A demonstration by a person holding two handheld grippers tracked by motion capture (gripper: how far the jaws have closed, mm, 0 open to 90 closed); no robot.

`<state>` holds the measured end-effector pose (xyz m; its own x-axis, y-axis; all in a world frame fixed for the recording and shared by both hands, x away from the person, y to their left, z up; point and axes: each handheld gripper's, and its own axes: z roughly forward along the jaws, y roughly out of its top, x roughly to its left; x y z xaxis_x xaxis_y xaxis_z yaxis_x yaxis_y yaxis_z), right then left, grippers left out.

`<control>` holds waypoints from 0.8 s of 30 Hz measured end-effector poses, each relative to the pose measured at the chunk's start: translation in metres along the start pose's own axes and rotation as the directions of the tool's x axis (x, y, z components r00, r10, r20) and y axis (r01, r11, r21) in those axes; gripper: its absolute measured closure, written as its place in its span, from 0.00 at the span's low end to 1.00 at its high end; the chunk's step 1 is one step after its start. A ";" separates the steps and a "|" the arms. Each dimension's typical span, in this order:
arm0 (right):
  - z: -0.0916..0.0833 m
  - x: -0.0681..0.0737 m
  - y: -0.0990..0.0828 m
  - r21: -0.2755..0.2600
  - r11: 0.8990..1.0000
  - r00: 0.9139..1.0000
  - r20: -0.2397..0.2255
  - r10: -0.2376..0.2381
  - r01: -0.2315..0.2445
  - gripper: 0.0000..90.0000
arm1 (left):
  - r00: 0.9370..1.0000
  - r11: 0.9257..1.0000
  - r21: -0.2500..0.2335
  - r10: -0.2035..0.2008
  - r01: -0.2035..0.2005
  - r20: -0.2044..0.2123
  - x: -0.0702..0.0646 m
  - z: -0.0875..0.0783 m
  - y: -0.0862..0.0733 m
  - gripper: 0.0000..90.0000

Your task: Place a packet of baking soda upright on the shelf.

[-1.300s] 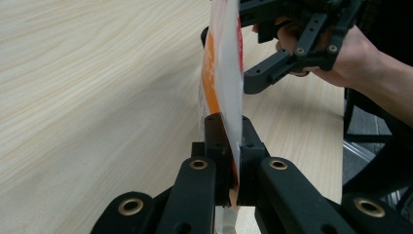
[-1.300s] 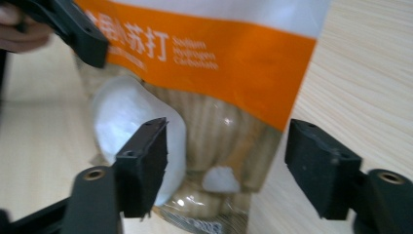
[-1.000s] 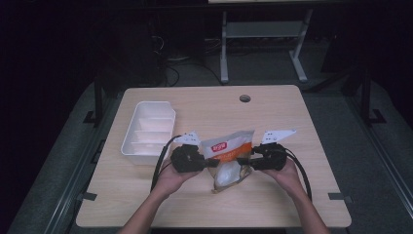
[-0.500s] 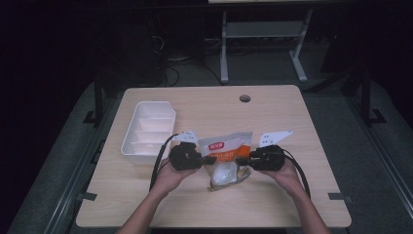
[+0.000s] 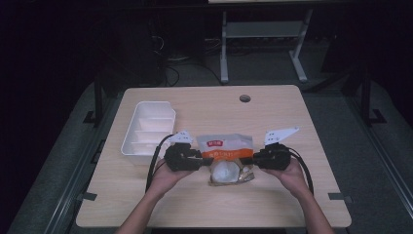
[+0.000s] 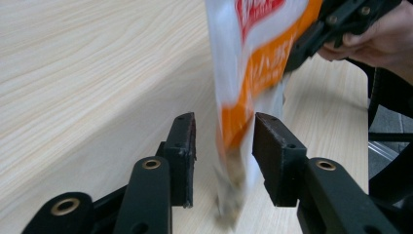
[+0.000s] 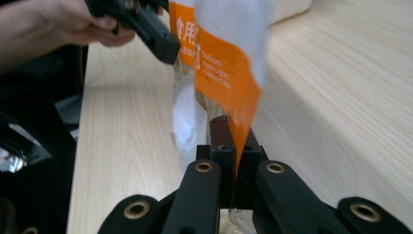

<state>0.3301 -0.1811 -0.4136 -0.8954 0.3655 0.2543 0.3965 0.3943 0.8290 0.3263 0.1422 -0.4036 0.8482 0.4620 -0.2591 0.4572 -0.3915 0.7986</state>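
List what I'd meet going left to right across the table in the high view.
White tray → left gripper → orange and white bag → right gripper.

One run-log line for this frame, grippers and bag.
left gripper: jaws just opened, bag edge between, unpinched | right gripper: just closed, shut on bag | tray: left of bag
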 end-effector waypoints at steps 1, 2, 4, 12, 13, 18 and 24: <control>-0.002 0.001 0.000 -0.005 1.000 1.000 0.012 -0.001 0.001 1.00 | 1.000 1.000 -0.004 0.002 -0.002 -0.006 0.000 -0.001 -0.002 0.64; -0.005 0.002 0.001 -0.009 1.000 1.000 0.024 -0.004 0.004 1.00 | 1.000 1.000 -0.002 0.005 -0.005 -0.019 -0.001 -0.002 -0.003 0.61; -0.009 0.002 0.003 -0.018 1.000 0.999 0.039 0.001 -0.001 1.00 | 1.000 1.000 -0.001 0.004 -0.004 -0.023 -0.002 -0.003 -0.005 0.56; -0.020 -0.004 0.004 -0.063 0.997 0.995 0.086 0.045 -0.039 1.00 | 0.998 0.999 0.025 0.026 -0.025 -0.065 -0.005 -0.008 -0.024 0.47; -0.021 -0.005 0.006 -0.061 0.997 0.994 0.098 0.045 -0.039 1.00 | 0.997 0.999 0.033 0.033 -0.031 -0.073 -0.006 -0.008 -0.027 0.45; -0.023 -0.005 0.017 -0.048 0.998 0.990 0.137 0.039 -0.033 1.00 | 0.993 0.995 0.040 0.089 -0.086 -0.081 -0.012 -0.010 -0.038 0.40; -0.022 -0.006 0.028 -0.037 0.999 0.987 0.162 0.025 -0.020 1.00 | 0.983 0.986 0.063 0.159 -0.153 -0.093 -0.018 -0.015 -0.044 0.33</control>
<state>0.3424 -0.1904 -0.3810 -0.8405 0.5069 0.1915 0.4061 0.3553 0.8420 0.2868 0.1623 -0.4258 0.8813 0.4662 -0.0770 0.3375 -0.5070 0.7931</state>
